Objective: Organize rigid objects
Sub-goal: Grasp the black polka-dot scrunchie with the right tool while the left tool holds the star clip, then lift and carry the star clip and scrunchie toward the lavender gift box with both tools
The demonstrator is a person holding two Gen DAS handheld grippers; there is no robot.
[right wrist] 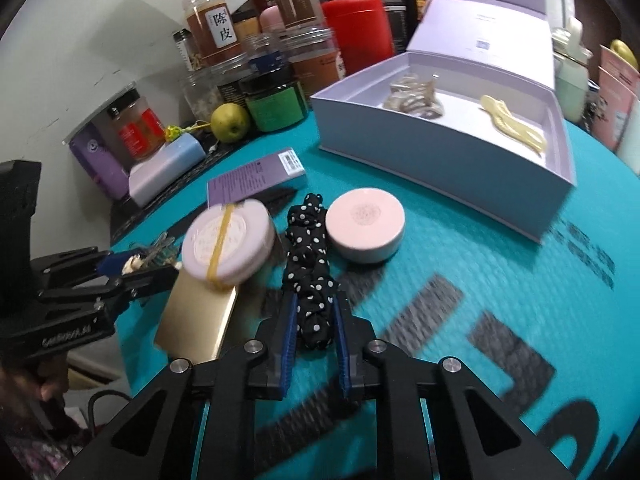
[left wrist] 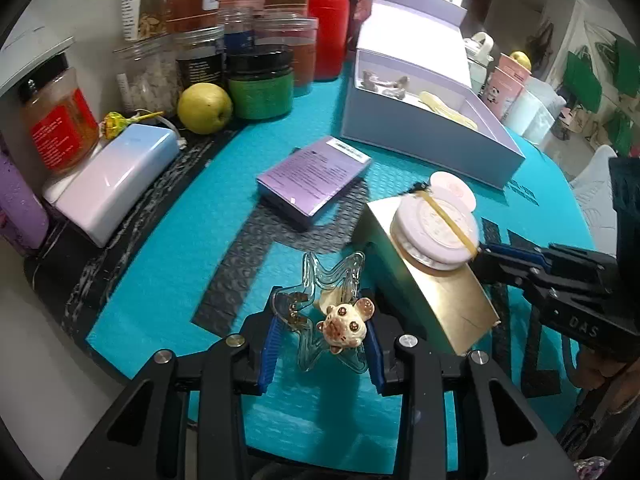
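Observation:
My left gripper [left wrist: 320, 330] is shut on a clear star-shaped hair clip with a cream bear figure [left wrist: 344, 322], held above the teal mat. My right gripper [right wrist: 316, 320] is shut on a black polka-dot scrunchie [right wrist: 308, 264]; the gripper also shows in the left wrist view [left wrist: 486, 250]. A lilac round tin with a yellow rubber band [right wrist: 228, 242] rests on a gold box [right wrist: 198, 320]. A pink round tin [right wrist: 365, 230] lies beside the scrunchie. The open lilac box [right wrist: 436, 160] holds a brown hair clip [right wrist: 414, 98] and a cream comb [right wrist: 512, 124].
A purple flat carton [left wrist: 312, 178] lies mid-mat. Jars, a red canister [right wrist: 356, 36], a green apple [left wrist: 205, 108] and a pale power bank [left wrist: 116, 182] line the back left. Pink cartons and white containers stand at the right behind the box.

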